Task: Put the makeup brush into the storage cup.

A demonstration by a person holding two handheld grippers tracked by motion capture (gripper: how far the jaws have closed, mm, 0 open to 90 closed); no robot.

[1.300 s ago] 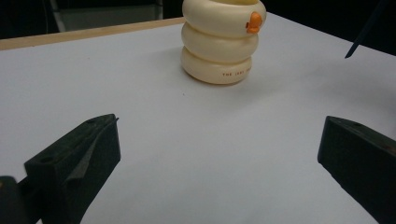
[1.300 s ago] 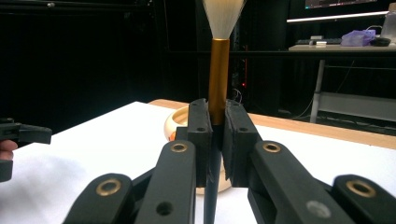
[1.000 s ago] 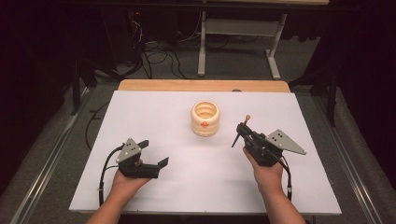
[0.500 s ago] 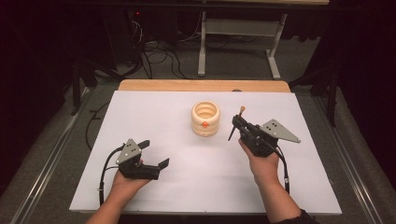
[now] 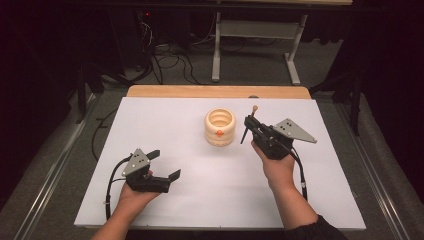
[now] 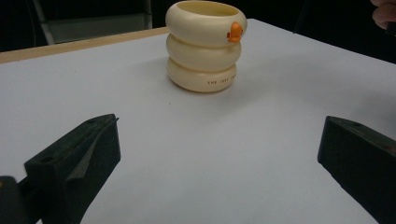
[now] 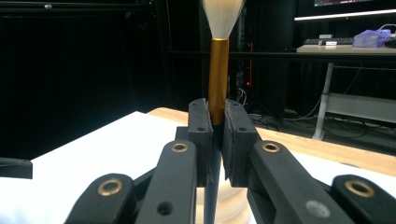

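Two grippers over white table [image 5: 200,200]: right gripper [image 5: 248,126] clamps a brush [image 7: 218,70] btwn its jaws, bristles up, just right of cream ribbed cup [image 5: 219,127] at table centre. Left gripper [image 5: 165,165] near front-left, jaws spread wide, nothing btwn them.

We see a cream ribbed holder [image 5: 219,127], three stacked rings with an open top and a small orange knob on its near side, standing upright on the white table [image 5: 200,200], centre-far. Just right of it a brush [image 5: 248,125] with gold ferrule and pale bristles tilts upward, clamped.
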